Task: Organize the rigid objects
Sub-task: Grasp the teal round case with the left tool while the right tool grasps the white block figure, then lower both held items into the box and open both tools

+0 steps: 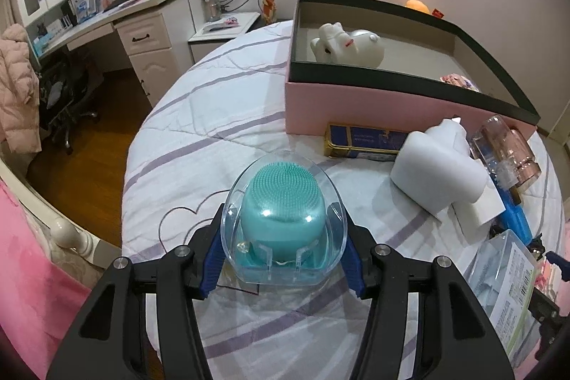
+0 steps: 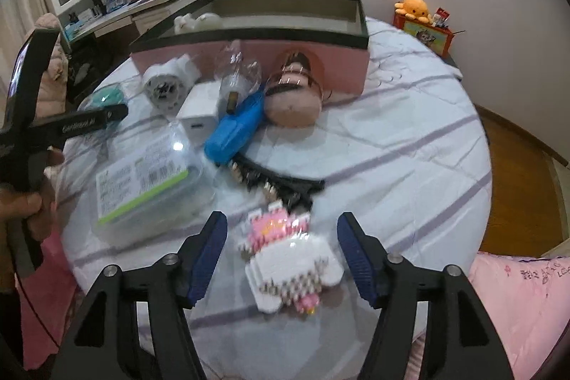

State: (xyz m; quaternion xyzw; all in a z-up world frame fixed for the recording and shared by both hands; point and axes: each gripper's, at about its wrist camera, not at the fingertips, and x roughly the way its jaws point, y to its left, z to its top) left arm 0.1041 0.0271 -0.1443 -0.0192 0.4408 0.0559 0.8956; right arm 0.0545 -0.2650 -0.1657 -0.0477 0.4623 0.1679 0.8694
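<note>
In the left wrist view my left gripper (image 1: 283,237) is shut on a clear oval case (image 1: 245,187) that holds a teal bristled brush (image 1: 283,198); both blue pads press its sides just above the striped bedcover. In the right wrist view my right gripper (image 2: 283,223) is open. A pink and white block figure (image 2: 292,262) lies between its fingers, clear of both pads. The pink storage box with a black rim (image 1: 356,109) stands behind, with a white figurine (image 1: 347,47) inside.
In front of the pink box (image 2: 342,66) lie a white charger (image 2: 199,113), a blue tool (image 2: 235,127), a clear box with a green label (image 2: 142,184), a black toothed hair clip (image 2: 285,184) and a clear pink bottle (image 1: 506,152). The bed edge falls to a wood floor at left.
</note>
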